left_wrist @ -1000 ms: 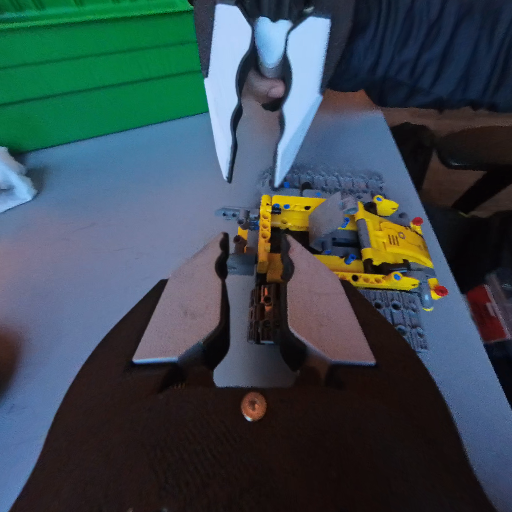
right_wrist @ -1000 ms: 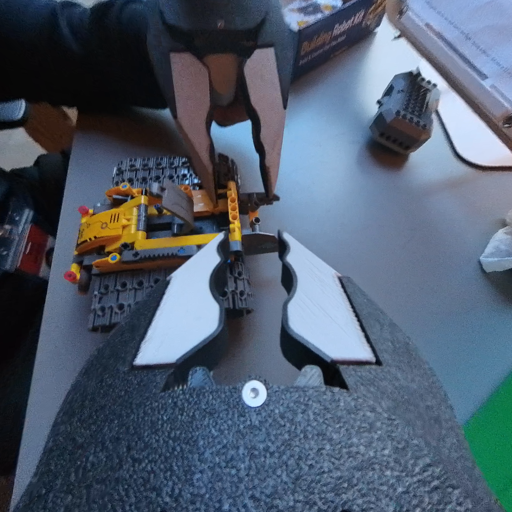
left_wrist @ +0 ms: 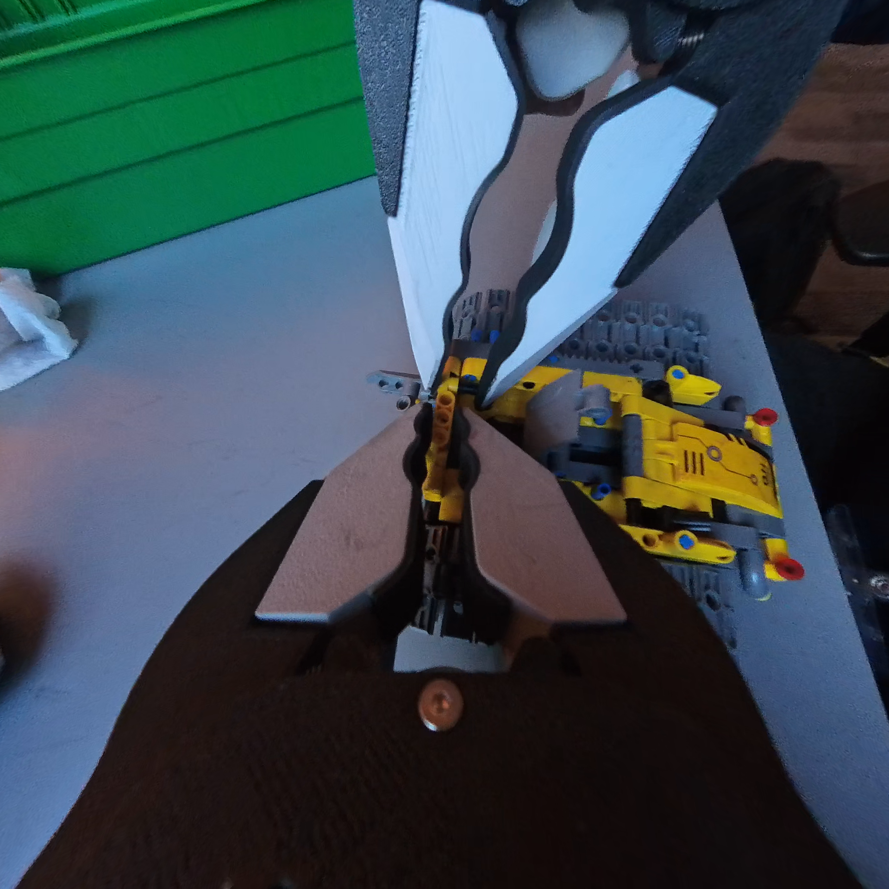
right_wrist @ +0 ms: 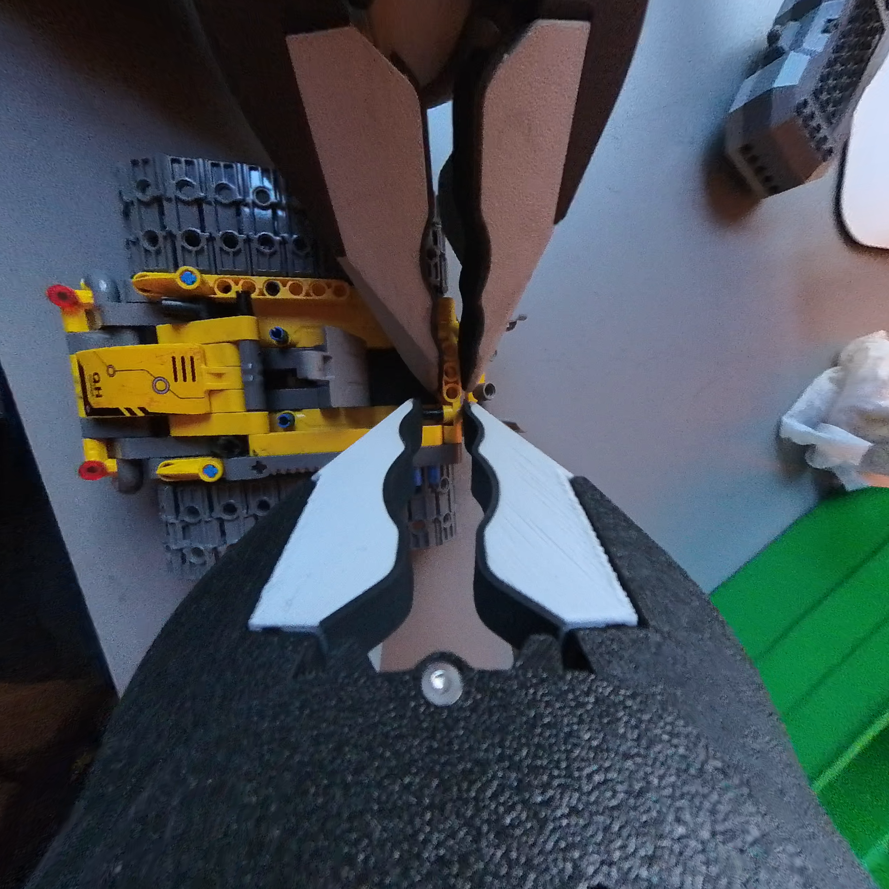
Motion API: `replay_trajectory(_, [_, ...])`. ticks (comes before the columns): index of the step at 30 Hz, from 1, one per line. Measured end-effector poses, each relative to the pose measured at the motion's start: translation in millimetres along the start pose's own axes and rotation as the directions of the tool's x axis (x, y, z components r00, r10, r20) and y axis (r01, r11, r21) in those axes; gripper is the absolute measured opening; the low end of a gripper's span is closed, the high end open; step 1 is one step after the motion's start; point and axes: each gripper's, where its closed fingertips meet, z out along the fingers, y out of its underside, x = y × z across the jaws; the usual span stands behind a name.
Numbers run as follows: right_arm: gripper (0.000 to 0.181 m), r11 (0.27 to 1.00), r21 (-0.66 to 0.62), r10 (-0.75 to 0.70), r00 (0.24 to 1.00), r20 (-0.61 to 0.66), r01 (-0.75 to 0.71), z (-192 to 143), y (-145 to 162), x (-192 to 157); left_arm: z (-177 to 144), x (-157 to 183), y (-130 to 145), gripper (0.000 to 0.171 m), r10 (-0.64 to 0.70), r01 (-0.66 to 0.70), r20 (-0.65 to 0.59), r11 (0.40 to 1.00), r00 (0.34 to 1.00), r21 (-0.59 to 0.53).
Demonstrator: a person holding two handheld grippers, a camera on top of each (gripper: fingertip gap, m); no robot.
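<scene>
Both grippers met at the front of the yellow tracked model (left_wrist: 664, 462) – the left gripper (left_wrist: 445, 423) was clenched on its yellow beam (left_wrist: 443, 433), the right gripper (right_wrist: 440, 409) pinching the same corner. Opposing pulls could've popped pieces off, and the model sat near the table edge (left_wrist: 789, 433).

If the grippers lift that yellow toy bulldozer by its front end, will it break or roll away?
The yellow toy bulldozer is built from clipped bricks, so lifting by the thin yellow beam that the left gripper and right gripper pinch may well pop pieces loose. It sits flat on wide grey tracks, so it probably won't roll or tip.
</scene>
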Motion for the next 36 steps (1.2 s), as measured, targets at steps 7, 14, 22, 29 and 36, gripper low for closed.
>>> replay_trajectory(7, [0.016, 0.997, 0.043, -0.051, 0.988, -0.146, 0.058, -21.3, -8.2, -2.8, -12.5, 9.2, -17.7, 0.005, 0.074, -0.077, 0.050, 0.994, 0.996, 0.071])
replay_trajectory(14, [0.027, 1.000, 0.024, -0.015, 0.994, -0.108, 0.018, -31.1, -8.9, -5.0, -17.3, 16.8, -25.7, 0.005, 0.147, -0.157, 0.117, 0.985, 0.982, 0.075])
replay_trajectory(22, [0.018, 0.997, -0.036, -0.076, 0.979, -0.187, 0.070, -31.8, -10.2, -5.0, -19.5, 14.5, -25.8, 0.005, 0.171, -0.182, 0.162, 0.982, 0.972, 0.057])
replay_trajectory(29, [0.013, 0.989, 0.016, -0.137, 0.965, -0.224, 0.144, -20.0, -13.6, -2.1, -19.8, 8.3, -15.6, 0.005, 0.101, -0.107, 0.129, 0.993, 0.986, 0.041])
replay_trajectory(36, [0.011, 0.973, 0.172, -0.098, 0.948, -0.304, 0.156, 4.7, -14.9, -2.3, -14.2, 4.8, 13.1, 0.006, 0.050, -0.049, 0.065, 0.999, 0.997, -0.018])
